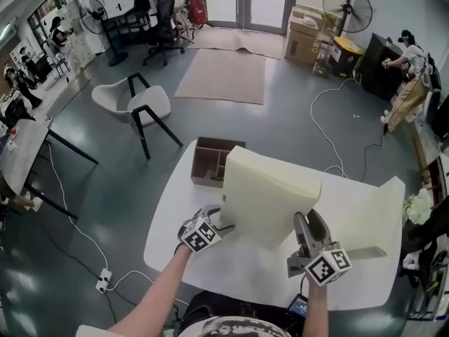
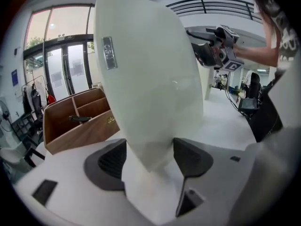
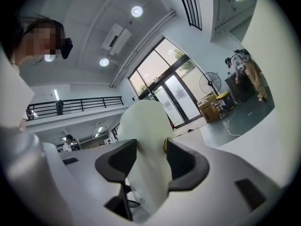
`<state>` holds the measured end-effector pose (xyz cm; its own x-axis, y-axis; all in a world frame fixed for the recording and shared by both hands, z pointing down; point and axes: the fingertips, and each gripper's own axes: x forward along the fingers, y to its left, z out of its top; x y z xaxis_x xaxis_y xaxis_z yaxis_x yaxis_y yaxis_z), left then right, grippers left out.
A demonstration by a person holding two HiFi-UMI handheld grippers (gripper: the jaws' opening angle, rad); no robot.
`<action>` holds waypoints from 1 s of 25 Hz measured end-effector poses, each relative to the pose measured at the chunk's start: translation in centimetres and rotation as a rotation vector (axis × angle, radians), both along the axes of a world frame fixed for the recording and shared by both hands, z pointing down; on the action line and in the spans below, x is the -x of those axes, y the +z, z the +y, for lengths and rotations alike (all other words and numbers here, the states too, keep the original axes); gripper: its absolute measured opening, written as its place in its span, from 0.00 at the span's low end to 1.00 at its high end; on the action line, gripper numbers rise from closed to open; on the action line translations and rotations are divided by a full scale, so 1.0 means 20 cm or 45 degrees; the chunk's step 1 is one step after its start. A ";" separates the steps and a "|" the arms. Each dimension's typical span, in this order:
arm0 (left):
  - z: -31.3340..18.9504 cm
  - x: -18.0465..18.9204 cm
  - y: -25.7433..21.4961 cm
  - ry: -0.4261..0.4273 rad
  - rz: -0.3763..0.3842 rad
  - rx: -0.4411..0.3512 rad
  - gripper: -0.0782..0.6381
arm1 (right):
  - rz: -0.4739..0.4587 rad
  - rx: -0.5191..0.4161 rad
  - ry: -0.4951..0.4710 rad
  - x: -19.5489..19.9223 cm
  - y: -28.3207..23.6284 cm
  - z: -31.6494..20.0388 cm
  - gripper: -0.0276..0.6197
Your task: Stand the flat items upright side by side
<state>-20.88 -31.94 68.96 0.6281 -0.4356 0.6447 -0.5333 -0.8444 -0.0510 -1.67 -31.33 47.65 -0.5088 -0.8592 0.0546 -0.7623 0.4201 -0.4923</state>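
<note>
1. The slab stands tilted on edge over the table, just in front of the box.
2. The left gripper pinches its lower left corner, jaws wide on the thick foam. The right gripper clamps the lower right edge more narrowly. Two grips likely steady it for standing.
3. A second slab lies flat to the right, not yet stood.
4. The slab's grey tag and the box's gold mark are unreadable.

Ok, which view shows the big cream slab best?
The head view: nearly the whole cream slab shows there, raised over the white table. The left gripper view shows one face close up; the right gripper view only an edge between the jaws.
</note>
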 end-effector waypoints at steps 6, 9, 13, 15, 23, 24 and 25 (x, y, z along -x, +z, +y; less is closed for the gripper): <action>0.04 0.01 -0.01 -0.008 -0.047 -0.030 0.54 | 0.079 0.014 -0.059 0.02 -0.01 0.15 0.34; 0.06 0.00 -0.01 -0.016 -0.054 -0.029 0.55 | 0.075 0.027 -0.093 0.01 0.01 0.22 0.34; 0.07 0.01 0.01 -0.030 -0.053 -0.026 0.55 | 0.109 0.009 -0.142 0.04 0.02 0.28 0.34; 0.08 0.02 0.01 -0.055 -0.006 -0.005 0.55 | 0.126 0.004 -0.164 0.05 0.03 0.30 0.35; 0.12 0.12 -0.28 -0.265 0.445 -0.023 0.55 | 0.254 -0.015 -0.322 0.16 0.05 0.38 0.36; 0.11 0.14 -0.32 -0.275 0.473 -0.045 0.55 | 0.260 -0.018 -0.326 0.16 0.05 0.38 0.36; 0.11 0.15 -0.37 -0.279 0.492 -0.066 0.55 | 0.265 -0.020 -0.328 0.16 0.05 0.39 0.36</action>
